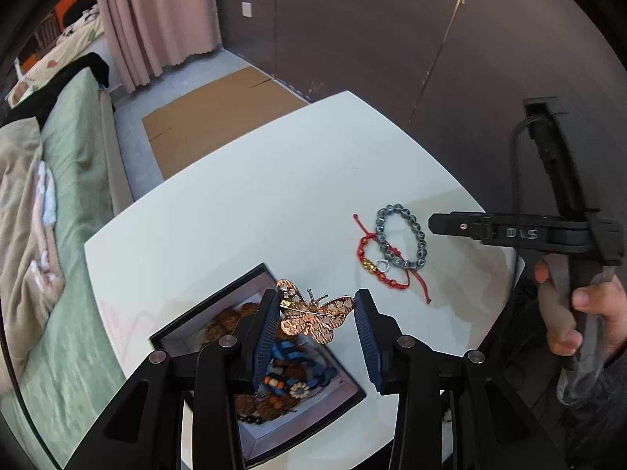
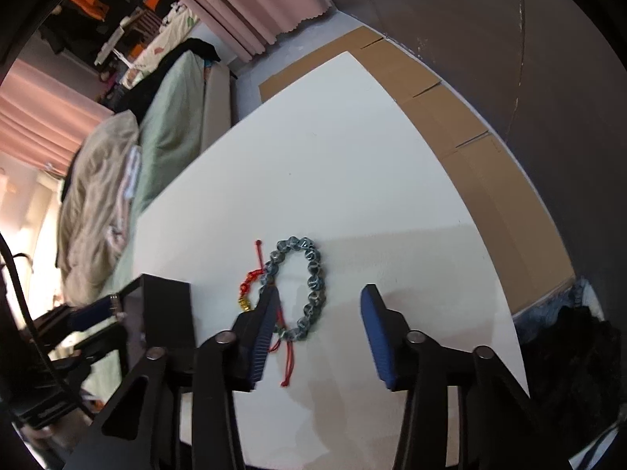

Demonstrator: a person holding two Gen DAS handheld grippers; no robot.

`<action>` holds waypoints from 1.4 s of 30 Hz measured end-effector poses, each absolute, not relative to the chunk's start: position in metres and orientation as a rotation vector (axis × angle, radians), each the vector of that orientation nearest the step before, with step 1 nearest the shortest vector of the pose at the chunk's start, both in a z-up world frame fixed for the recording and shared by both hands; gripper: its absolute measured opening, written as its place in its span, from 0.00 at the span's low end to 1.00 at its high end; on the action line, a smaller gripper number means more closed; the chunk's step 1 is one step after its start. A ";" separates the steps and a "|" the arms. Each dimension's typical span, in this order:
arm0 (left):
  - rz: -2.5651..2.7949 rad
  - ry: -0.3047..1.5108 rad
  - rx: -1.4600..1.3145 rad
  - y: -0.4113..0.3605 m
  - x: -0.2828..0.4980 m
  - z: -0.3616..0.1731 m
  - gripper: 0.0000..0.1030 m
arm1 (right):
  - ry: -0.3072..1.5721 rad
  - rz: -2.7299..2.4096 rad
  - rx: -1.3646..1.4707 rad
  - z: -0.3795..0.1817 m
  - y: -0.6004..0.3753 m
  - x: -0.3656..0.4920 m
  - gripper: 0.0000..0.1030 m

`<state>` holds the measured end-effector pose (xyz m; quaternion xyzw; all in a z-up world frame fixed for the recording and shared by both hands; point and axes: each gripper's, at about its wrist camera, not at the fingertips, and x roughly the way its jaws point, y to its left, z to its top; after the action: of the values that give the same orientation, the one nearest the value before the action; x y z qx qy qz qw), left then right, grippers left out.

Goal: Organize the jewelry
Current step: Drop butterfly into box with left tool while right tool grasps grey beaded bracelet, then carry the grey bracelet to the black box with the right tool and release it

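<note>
A gold butterfly brooch (image 1: pixel 311 315) hangs between the pads of my left gripper (image 1: pixel 317 323), above an open black jewelry box (image 1: pixel 258 356) that holds brown bead strings and blue pieces. The jaws stand wide; the brooch touches the left pad and its wing tip reaches the right one. A grey-blue bead bracelet (image 1: pixel 399 241) and a red cord bracelet (image 1: pixel 376 264) lie on the white table (image 1: pixel 274 196). My right gripper (image 2: pixel 319 327) is open over the bead bracelet (image 2: pixel 309 286) and red cord (image 2: pixel 250 284). It also shows in the left wrist view (image 1: pixel 435 224).
The table's far edge drops to a floor with flat cardboard (image 1: pixel 211 117). A bed with green and beige covers (image 1: pixel 58 203) stands to the left. A dark wall (image 1: pixel 392 39) is behind. The box's black side (image 2: pixel 168 309) shows in the right wrist view.
</note>
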<state>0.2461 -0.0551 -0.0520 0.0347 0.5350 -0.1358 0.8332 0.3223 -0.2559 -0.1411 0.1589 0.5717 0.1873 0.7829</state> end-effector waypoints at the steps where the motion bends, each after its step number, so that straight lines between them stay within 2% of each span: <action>1: -0.285 1.131 0.072 -0.054 0.245 -0.051 0.40 | 1.239 0.389 0.329 -0.143 -0.253 0.324 0.41; 14: -0.245 1.114 0.035 -0.024 0.219 -0.038 0.40 | 1.206 0.286 0.079 -0.145 -0.217 0.328 0.35; 16: -0.248 1.110 0.014 -0.019 0.216 -0.037 0.40 | 1.200 0.268 0.026 -0.145 -0.211 0.326 0.11; 22: -0.300 1.045 -0.092 -0.009 0.211 -0.022 0.42 | 1.193 0.308 0.029 -0.130 -0.210 0.314 0.10; 23: -0.299 1.040 -0.106 -0.007 0.211 -0.019 0.45 | 1.175 0.325 0.034 -0.124 -0.208 0.311 0.10; 25: -0.277 1.022 -0.130 -0.002 0.211 -0.013 0.63 | 1.136 0.364 0.055 -0.108 -0.208 0.303 0.10; 26: -0.267 1.011 -0.137 0.001 0.210 -0.011 0.65 | 1.127 0.377 0.067 -0.104 -0.210 0.299 0.10; 38: -0.209 0.997 -0.167 0.035 0.184 -0.005 0.66 | 0.987 0.546 0.211 -0.039 -0.196 0.262 0.10; 42: -0.182 0.980 -0.181 0.048 0.173 0.000 0.77 | 0.944 0.594 0.223 -0.024 -0.175 0.251 0.10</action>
<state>0.1732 0.0477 0.0001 -0.0865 0.4693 -0.0872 0.8745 0.2507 -0.1755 -0.0243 0.1057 0.4470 0.2810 0.8426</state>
